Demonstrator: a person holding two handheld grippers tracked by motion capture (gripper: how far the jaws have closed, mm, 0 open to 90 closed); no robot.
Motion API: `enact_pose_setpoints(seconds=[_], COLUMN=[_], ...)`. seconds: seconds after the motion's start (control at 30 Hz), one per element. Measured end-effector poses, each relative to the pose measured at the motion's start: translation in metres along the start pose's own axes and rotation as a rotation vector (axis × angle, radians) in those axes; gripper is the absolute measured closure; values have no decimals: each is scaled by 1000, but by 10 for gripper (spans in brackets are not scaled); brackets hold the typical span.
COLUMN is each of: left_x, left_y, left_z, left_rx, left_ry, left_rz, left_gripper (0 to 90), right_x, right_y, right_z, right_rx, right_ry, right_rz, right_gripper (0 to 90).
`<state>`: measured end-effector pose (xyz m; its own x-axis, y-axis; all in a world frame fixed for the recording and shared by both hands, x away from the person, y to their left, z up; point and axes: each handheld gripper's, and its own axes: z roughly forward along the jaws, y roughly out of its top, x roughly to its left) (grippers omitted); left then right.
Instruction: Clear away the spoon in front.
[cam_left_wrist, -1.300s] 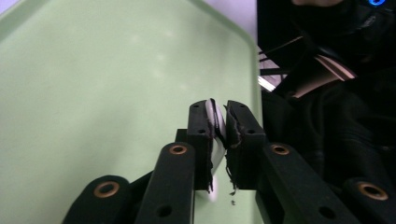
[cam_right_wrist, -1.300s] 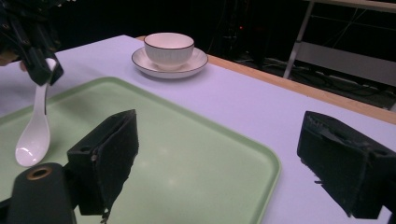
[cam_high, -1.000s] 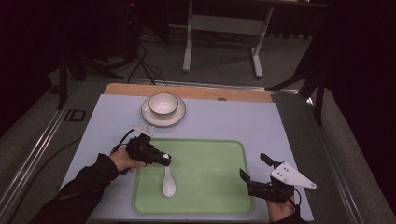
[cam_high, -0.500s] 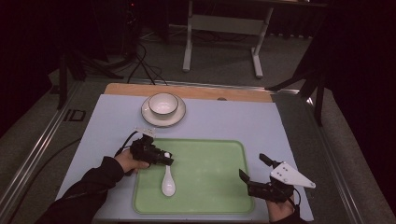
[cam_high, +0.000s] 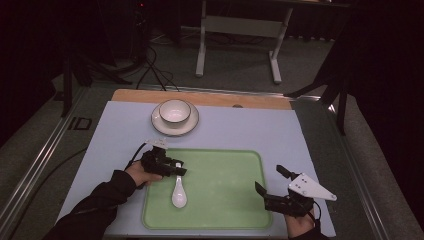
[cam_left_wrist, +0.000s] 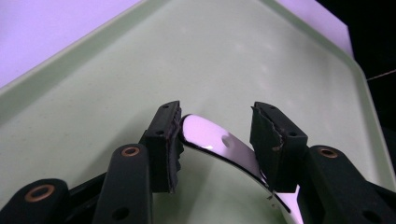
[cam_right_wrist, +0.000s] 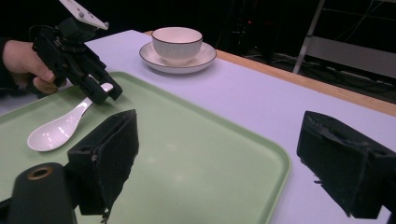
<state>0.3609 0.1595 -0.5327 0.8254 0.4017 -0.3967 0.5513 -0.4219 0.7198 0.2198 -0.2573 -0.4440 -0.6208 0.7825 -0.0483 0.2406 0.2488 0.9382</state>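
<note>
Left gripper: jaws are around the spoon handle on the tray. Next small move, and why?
Probably close the jaws. In the left gripper view the white spoon has its handle end between the two open jaws, one pad at its edge and a gap showing on the other side. The left gripper sits low over the green tray, and the spoon lies flat on it, so gripping should come before any lift.

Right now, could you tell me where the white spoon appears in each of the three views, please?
High view: spoon lies on the green tray's left part, lower centre.
Left gripper view: its handle sits mid-frame between the open jaws.
Right gripper view: at left.
Shared landmark: the green tray.
</note>
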Motion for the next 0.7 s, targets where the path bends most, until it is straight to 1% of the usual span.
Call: enact_pose_setpoints(seconds=[0.03, 0.07, 0.13, 0.17, 0.3, 0.43, 0.53, 0.57, 0.63, 0.7], left_x=[0, 0, 2, 2, 4, 3, 3, 2, 2, 1], left_y=[0, 0, -1, -1, -1, -1, 1, 2, 4, 6], left_z=[1, 1, 4, 4, 2, 2, 0, -1, -2, -4], left_rx=[2, 2, 18, 22, -4, -10, -31, -43, -64, -77], left_ry=[16, 16, 27, 23, 21, 23, 19, 26, 23, 29], left_rz=[5, 5, 4, -2, -9, -3, -6, -1, -5, -1], left_gripper=[535, 535, 534, 526, 514, 509, 508, 497, 497, 497], right_x=[0, 0, 1, 1, 1, 1, 1, 1, 0, 1], right_y=[0, 0, 0, 0, 0, 0, 0, 0, 0, 0], right_z=[0, 0, 1, 1, 1, 1, 1, 1, 1, 1], right_rx=[1, 1, 2, 3, 3, 5, 5, 4, 4, 4], right_ry=[1, 1, 5, 5, 6, 7, 7, 5, 6, 6], right_rz=[1, 1, -1, -1, -1, -4, -2, -2, -1, -4], right_gripper=[127, 127, 127, 127, 127, 127, 127, 127, 127, 127])
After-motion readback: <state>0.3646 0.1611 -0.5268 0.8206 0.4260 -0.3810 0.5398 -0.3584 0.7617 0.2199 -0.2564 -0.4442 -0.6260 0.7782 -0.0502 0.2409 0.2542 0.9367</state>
